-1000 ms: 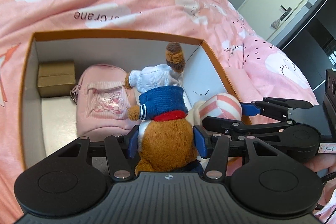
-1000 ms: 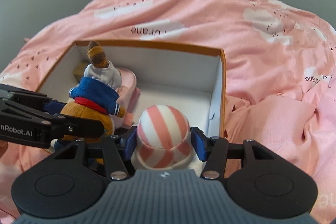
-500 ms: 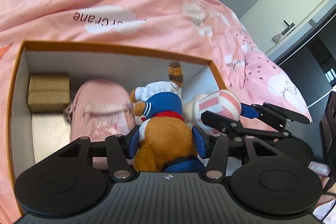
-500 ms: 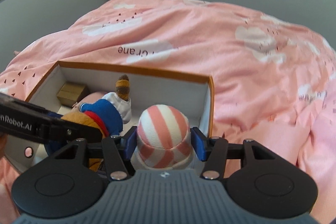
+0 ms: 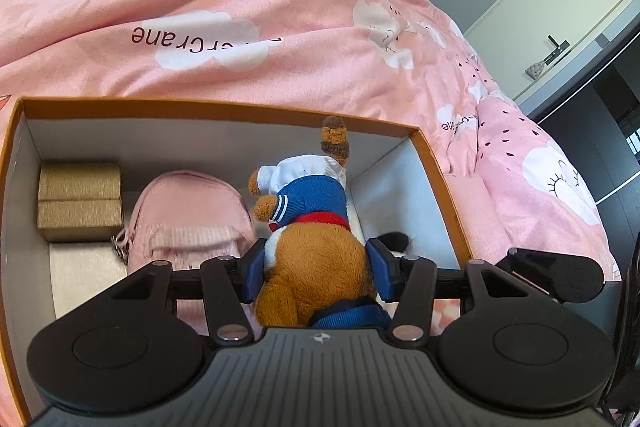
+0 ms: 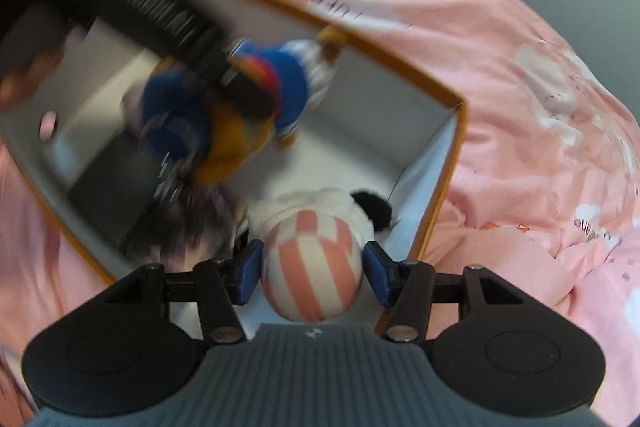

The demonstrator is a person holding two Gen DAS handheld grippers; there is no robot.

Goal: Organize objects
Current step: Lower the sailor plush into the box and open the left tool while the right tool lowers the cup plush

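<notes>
Pink bedding (image 5: 280,7), a soft quilt printed with white clouds, lies rumpled around an orange-rimmed cardboard box (image 5: 224,111) with smooth white inner walls. Inside the box, at its far left corner, sits a small gold box (image 5: 79,201) with a fine woven texture, and beside it a rounded pink pouch (image 5: 188,215) of quilted fabric. The left gripper (image 5: 316,271) has its blue-padded fingers pressed into the fuzzy brown body of a plush dog (image 5: 316,251) dressed in a blue knit sweater with a red collar; the toy hangs head-down over the middle of the box. The right gripper (image 6: 312,273) clamps a round plush toy with pink and white stripes (image 6: 312,267), low in the box's right corner against the wall; this view is motion-blurred. White fluff and a black tuft show just beyond the stripes.
</notes>
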